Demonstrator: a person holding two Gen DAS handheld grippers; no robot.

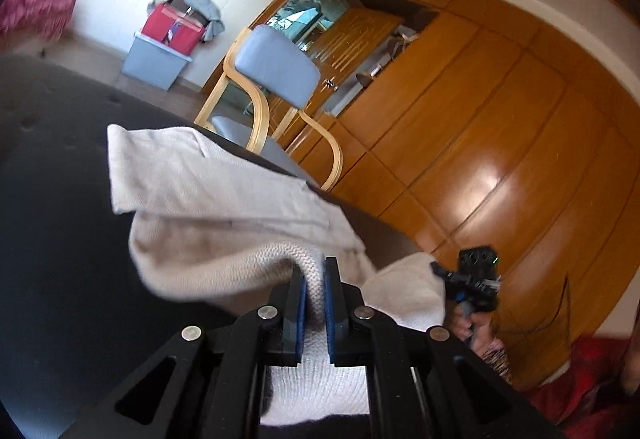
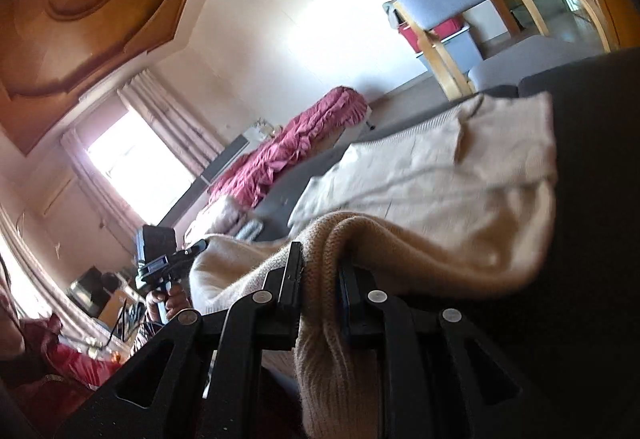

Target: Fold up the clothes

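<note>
Sweater [image 1: 224, 199] cream knit, partly folded, spread ahead of both grippers on dark surface [image 1: 56, 239] | left gripper [image 1: 315, 303] pinching a ribbed edge between its pads | right gripper [image 2: 320, 291] clamped on a bunched knit fold, cloth draping below | grey chair [image 1: 276, 67] beyond.

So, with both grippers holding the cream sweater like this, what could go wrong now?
1. The left gripper pinches only a thin ridge of the cream knitted sweater; it may slip out.
2. The right gripper clamps a thick bunch, so the fold may come out uneven.
3. Part of the sweater hangs past the dark table's edge and could drag it off.
</note>
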